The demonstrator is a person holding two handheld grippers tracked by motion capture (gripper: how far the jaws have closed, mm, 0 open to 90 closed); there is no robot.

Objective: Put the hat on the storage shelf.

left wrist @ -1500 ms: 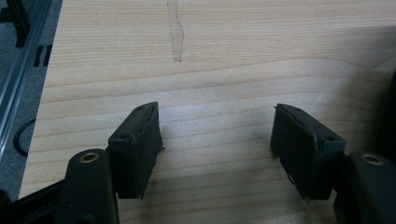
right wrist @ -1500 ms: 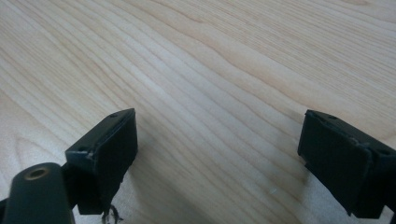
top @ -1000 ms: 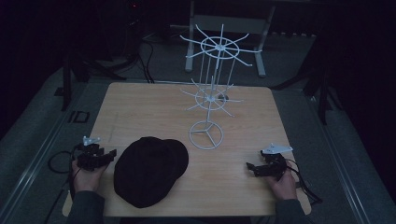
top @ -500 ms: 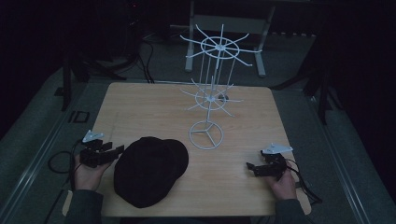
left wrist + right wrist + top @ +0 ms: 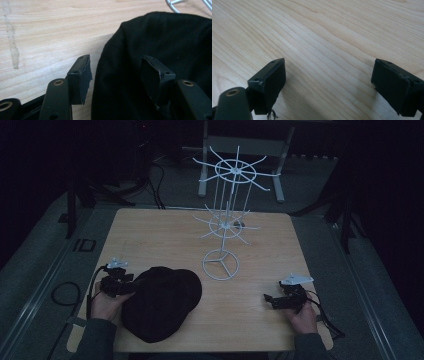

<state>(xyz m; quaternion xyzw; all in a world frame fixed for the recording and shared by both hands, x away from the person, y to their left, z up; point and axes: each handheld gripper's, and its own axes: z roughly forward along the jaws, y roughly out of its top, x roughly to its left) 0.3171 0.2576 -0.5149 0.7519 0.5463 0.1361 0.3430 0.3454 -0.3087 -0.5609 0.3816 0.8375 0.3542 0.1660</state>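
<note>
The room was dim, its grey floor [image 5: 45, 270] crossed by dark cables [image 5: 150, 180] and the legs of stands around the table. The table [image 5: 165, 227] itself was pale wood with rounded corners, its grain plain in the right gripper view, and in the left gripper view a faint long stain [image 5: 12, 45] ran down the board. Toward the far middle stood a white wire rack [image 5: 227, 215], two tiers of spokes on a thin pole above a ring foot, all of its spokes bare. A black cap [image 5: 162, 302] lay flat on the near left part of the table, its far edge close to the rack's ring foot. The left gripper [image 5: 122, 285] sat at the cap's left edge, its jaws having just been opening; they stood wide apart, one over bare wood and one over the cloth, with the cap's edge between them and neither pad pressing on it. The right gripper [image 5: 270, 299] rested near the right front, well apart from the cap, spread wide with nothing but wood between its jaws.
</note>
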